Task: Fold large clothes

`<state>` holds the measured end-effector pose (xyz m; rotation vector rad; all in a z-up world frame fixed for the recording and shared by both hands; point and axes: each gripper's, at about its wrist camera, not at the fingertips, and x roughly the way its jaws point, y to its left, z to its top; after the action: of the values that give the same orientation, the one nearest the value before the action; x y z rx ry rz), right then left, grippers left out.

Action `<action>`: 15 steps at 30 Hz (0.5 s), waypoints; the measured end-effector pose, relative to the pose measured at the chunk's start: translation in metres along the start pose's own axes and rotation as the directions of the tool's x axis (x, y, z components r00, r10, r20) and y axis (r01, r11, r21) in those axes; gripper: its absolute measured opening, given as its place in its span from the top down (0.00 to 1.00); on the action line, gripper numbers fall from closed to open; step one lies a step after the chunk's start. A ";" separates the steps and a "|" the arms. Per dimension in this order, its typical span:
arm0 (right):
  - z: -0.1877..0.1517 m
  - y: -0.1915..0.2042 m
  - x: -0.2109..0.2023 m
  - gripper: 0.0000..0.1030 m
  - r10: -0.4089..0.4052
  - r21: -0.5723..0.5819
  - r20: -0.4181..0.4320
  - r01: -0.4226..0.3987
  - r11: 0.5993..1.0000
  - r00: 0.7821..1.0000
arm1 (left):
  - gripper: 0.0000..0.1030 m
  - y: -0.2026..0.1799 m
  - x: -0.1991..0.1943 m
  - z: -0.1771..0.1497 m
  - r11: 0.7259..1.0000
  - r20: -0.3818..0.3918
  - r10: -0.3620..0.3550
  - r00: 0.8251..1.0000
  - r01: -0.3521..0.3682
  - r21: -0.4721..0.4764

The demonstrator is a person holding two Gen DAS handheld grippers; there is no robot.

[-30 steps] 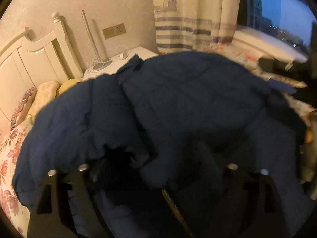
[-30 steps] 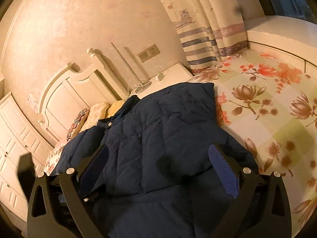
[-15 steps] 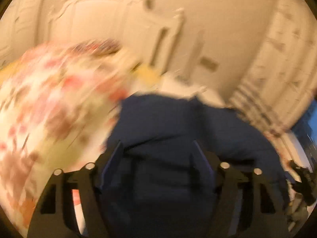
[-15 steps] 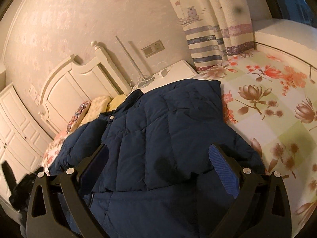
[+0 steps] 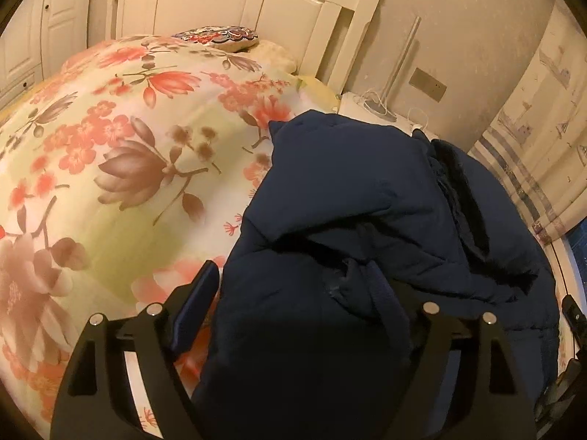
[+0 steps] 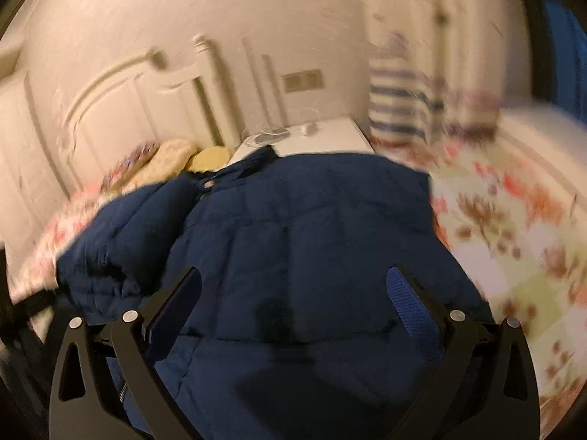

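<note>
A dark blue quilted jacket (image 5: pixel 367 227) lies on a floral bedspread (image 5: pixel 110 168), partly folded over itself. In the left wrist view my left gripper (image 5: pixel 293 297) is open; its left finger (image 5: pixel 196 299) shows beside the jacket's edge, and the right finger is hidden behind bunched fabric. In the right wrist view, which is blurred, the jacket (image 6: pixel 312 227) spreads flat under my right gripper (image 6: pixel 297 289), which is open and empty just above the cloth.
A white headboard (image 5: pixel 256 7) and pillows (image 5: pixel 220 35) are at the bed's head. A white nightstand (image 6: pixel 312 139) with a lamp stands beside it. Striped curtains (image 5: pixel 532 139) hang at the right. Bedspread extends right of the jacket (image 6: pixel 513 238).
My left gripper let go of the jacket, swung left and now looks across the bedspread with the jacket at its right. My right gripper stays open and is moving, so its view is blurred.
</note>
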<state>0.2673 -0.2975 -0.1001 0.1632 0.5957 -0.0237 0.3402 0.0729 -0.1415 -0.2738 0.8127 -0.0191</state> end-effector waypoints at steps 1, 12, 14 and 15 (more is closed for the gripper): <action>0.000 0.013 0.000 0.06 0.008 -0.056 0.003 -0.007 0.998 1.000 | 0.21 -0.001 -0.001 -0.001 1.000 0.006 0.001 1.000 -0.001 0.004; 0.001 0.181 0.050 0.08 0.000 -0.626 -0.091 -0.057 0.777 0.996 | 0.21 -0.003 -0.005 -0.001 1.000 0.018 0.001 1.000 -0.001 0.008; -0.001 0.199 0.065 0.09 -0.020 -0.674 -0.127 -0.071 0.735 0.992 | 0.21 -0.002 -0.005 -0.001 1.000 0.014 0.001 1.000 -0.002 0.011; -0.003 0.211 0.072 0.09 -0.036 -0.702 -0.134 -0.070 0.709 0.990 | 0.21 -0.002 -0.005 -0.002 1.000 0.011 0.001 1.000 -0.001 0.012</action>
<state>0.3394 -0.0875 -0.1121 -0.5938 0.7056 0.2396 0.3362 0.0707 -0.1386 -0.2616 0.8013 -0.0214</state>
